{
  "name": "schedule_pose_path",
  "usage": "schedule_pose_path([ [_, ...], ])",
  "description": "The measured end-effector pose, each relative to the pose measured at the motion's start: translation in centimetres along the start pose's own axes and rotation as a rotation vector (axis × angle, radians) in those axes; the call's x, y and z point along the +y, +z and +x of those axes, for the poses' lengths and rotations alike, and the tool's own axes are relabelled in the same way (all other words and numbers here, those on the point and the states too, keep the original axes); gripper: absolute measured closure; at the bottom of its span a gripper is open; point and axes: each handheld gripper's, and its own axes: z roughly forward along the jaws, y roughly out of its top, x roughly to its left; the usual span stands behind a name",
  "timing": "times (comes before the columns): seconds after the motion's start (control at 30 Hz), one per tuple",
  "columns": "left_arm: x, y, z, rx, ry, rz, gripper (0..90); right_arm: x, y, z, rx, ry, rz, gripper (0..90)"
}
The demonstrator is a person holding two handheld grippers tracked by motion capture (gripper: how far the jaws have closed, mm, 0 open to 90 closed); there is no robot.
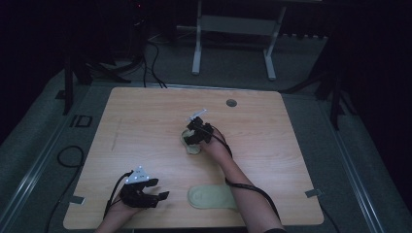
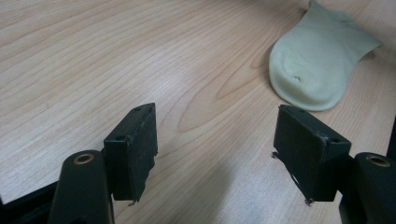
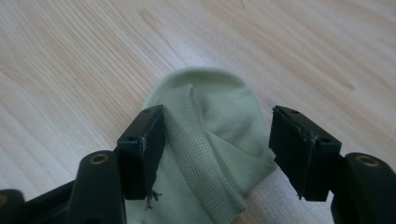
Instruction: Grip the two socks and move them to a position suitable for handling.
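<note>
Wooden table [image 1: 145,121] bears sock [image 3: 210,154] between right gripper [image 3: 217,149] jaws.

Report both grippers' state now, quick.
Left gripper: open, holding nothing, over bare table.
Right gripper: open, jaws either side of the crumpled green sock, not clamped.
</note>
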Motion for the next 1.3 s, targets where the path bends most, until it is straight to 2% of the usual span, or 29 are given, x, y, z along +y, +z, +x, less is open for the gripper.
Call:
schedule_pose_path([
  [0.07, 0.0, 0.0, 0.0, 0.003, 0.0, -0.001, 30.6, -0.2, 0.4, -0.2, 0.016, 0.002, 0.008, 37.9],
  [0.13, 0.0, -0.1, 0.0, 0.001, 0.002, -0.001, 30.6, -0.4, 0.4, -0.5, 0.056, 0.029, 0.011, 43.3],
  [0.27, -0.1, 0.0, -0.2, 0.001, 0.003, 0.0, 30.7, -0.6, 0.2, -0.5, 0.091, 0.022, -0.008, 66.7],
  [0.33, 0.0, 0.0, -0.2, 0.002, 0.007, 0.001, 30.7, -0.7, 0.1, -0.1, 0.099, 0.017, -0.012, 74.5],
  [0.4, 0.0, 0.0, -0.2, 0.003, 0.01, 0.001, 30.8, -0.6, 0.0, 0.4, 0.079, 0.005, -0.007, 78.1],
  [0.47, 0.0, 0.0, -0.2, 0.001, 0.005, -0.002, 30.8, -0.5, -0.3, 0.8, 0.06, -0.013, 0.004, 79.5],
  [0.53, 0.0, 0.0, -0.2, 0.003, 0.006, -0.002, 30.8, -0.7, -0.9, 1.0, 0.065, -0.024, 0.004, 79.8],
  [0.8, 0.1, 0.1, -0.4, 0.011, 0.015, -0.011, 32.2, -1.7, -5.3, 1.0, 0.121, -0.08, -0.014, 79.9],
  [0.93, 0.3, 0.2, -0.7, 0.02, 0.018, -0.009, 32.2, -2.7, -7.2, 0.9, 0.132, -0.111, -0.02, 79.8],
  [1.0, 0.3, 0.3, -0.8, 0.026, 0.028, -0.01, 32.2, -3.3, -8.1, 0.8, 0.146, -0.107, -0.025, 79.8],
  [1.13, 0.3, 0.4, -0.9, 0.068, 0.062, -0.003, 32.2, -4.6, -9.6, 0.7, 0.133, -0.115, -0.033, 79.8],
  [1.3, 0.3, 0.3, -0.8, 0.054, 0.054, -0.008, 32.3, -6.8, -10.8, 0.6, 0.156, -0.128, -0.045, 79.6],
])
